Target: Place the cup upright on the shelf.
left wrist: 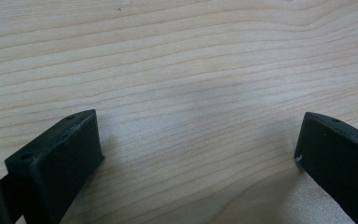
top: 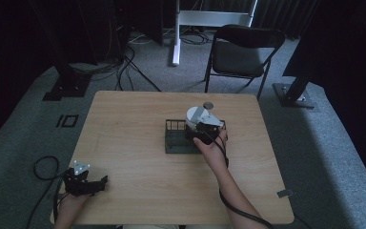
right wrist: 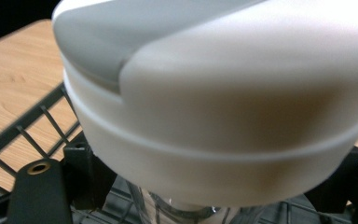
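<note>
- no brand, label or writing can be read on anything.
- the white, round-lidded container with a grey flip panel (right wrist: 223, 107) stands in the black wire basket (top: 175, 138) on the pale wooden table (top: 133, 143); its clear lower body is cut off at the frame's bottom edge.
- the right gripper (top: 201, 130) sits at the container, jaws on either side below the lid; whether they clamp it, i cannot tell.
- the left gripper (left wrist: 200, 154) has its jaws spread wide over bare table, holding nothing.
</note>
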`<control>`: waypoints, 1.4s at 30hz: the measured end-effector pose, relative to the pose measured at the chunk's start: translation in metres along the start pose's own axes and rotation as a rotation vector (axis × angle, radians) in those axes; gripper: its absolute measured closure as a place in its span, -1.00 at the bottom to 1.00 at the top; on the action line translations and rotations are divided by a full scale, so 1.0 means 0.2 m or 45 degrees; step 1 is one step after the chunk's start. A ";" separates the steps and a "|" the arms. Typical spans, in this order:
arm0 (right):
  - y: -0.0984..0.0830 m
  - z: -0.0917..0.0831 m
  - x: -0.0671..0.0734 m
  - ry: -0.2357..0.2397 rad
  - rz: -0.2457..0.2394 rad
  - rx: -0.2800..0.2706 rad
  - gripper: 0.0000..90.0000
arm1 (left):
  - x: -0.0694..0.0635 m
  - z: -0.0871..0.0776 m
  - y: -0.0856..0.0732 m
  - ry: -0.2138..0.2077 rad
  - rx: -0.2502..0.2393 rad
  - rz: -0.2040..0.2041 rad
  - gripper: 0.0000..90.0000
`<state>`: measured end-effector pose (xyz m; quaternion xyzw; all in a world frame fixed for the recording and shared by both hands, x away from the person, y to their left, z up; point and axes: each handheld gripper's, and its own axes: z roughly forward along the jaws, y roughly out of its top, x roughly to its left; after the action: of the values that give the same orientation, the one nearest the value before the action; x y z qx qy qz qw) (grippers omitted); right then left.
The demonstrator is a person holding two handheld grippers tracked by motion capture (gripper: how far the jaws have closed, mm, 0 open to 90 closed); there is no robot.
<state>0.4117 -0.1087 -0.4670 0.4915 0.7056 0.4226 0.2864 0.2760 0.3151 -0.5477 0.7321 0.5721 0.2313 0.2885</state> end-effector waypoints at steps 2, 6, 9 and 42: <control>0.00 0.01 0.00 -0.014 -0.020 0.003 -0.59 | 0.00 0.00 0.00 0.000 0.000 0.000 -0.99; -0.01 0.02 0.00 -0.011 -0.029 0.020 -0.59 | 0.00 0.00 0.00 0.000 0.000 0.000 -0.99; -0.01 0.03 0.01 -0.013 -0.051 0.035 -0.59 | 0.00 0.00 0.00 0.000 0.000 0.000 -0.99; -0.03 0.03 -0.02 0.081 -0.126 0.100 -0.60 | 0.00 0.00 0.00 0.000 0.000 0.000 -0.99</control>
<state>0.4147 -0.1112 -0.4748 0.4532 0.7537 0.3954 0.2649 0.2760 0.3151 -0.5477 0.7320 0.5721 0.2314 0.2886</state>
